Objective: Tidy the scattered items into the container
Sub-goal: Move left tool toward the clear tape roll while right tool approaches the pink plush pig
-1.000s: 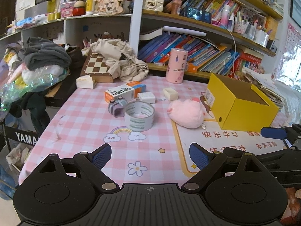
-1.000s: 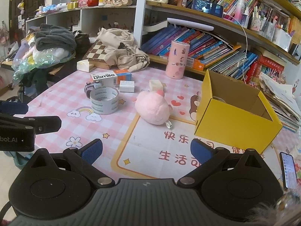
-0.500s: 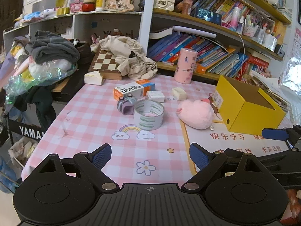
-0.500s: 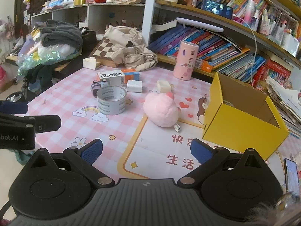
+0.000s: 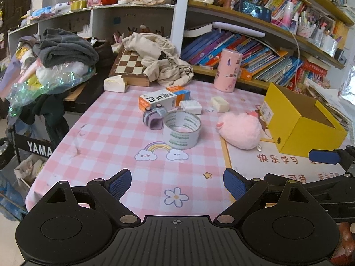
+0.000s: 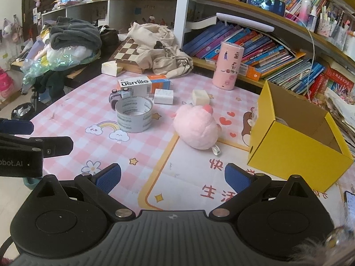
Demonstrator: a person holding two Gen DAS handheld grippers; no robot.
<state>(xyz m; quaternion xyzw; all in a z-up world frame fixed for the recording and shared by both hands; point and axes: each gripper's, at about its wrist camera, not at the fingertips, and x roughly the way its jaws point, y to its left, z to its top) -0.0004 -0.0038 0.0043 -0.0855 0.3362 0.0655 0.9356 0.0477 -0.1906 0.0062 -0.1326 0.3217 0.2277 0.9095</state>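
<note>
An open yellow box stands at the table's right. Scattered left of it lie a pink plush toy, a grey tape roll, a small purple toy car, a usmile carton, a white block and a cream block. My left gripper is open and empty over the near edge. My right gripper is open and empty, nearer the box.
A pink cylinder stands at the table's back. A chessboard under beige cloth, a clothes pile and bookshelves ring the table. A phone lies at the near right.
Both grippers have pulled back and risen slightly, so the table items look smaller and farther. Nothing on the table has moved.
</note>
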